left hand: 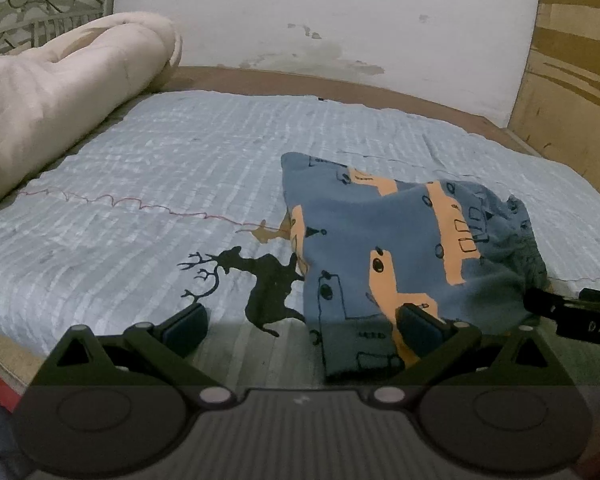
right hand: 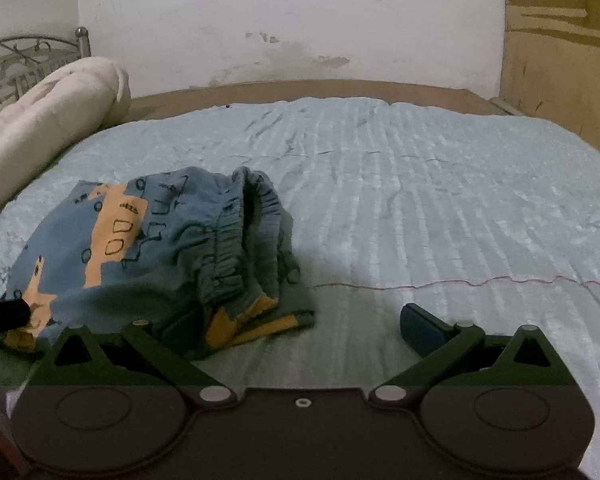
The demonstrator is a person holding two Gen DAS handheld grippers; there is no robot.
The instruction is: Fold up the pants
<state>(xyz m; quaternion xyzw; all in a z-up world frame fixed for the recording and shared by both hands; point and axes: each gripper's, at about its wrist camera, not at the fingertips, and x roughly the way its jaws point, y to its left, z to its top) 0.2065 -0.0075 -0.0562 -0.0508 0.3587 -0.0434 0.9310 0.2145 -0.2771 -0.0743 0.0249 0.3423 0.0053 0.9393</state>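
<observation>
Left wrist view: left gripper [left hand: 302,326] spread wide, grasping nothing, right finger pad [left hand: 416,328] over near edge of pants [left hand: 384,248]. Blue-and-orange printed pants bunched on light blue quilt [left hand: 160,168], partly covering black deer print [left hand: 256,284]. Rolled cream comforter [left hand: 60,92] far left.

Right wrist view: right gripper [right hand: 298,326] spread wide, nothing grasped. Pants [right hand: 152,244] lie ahead-left, elastic waistband [right hand: 236,236] facing up, left finger at hem.

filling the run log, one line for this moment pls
task: fold pants | pants: bunched on bedspread | left tongs: open, at pants edge | right tongs: open, at waistband side | fold: not begun
</observation>
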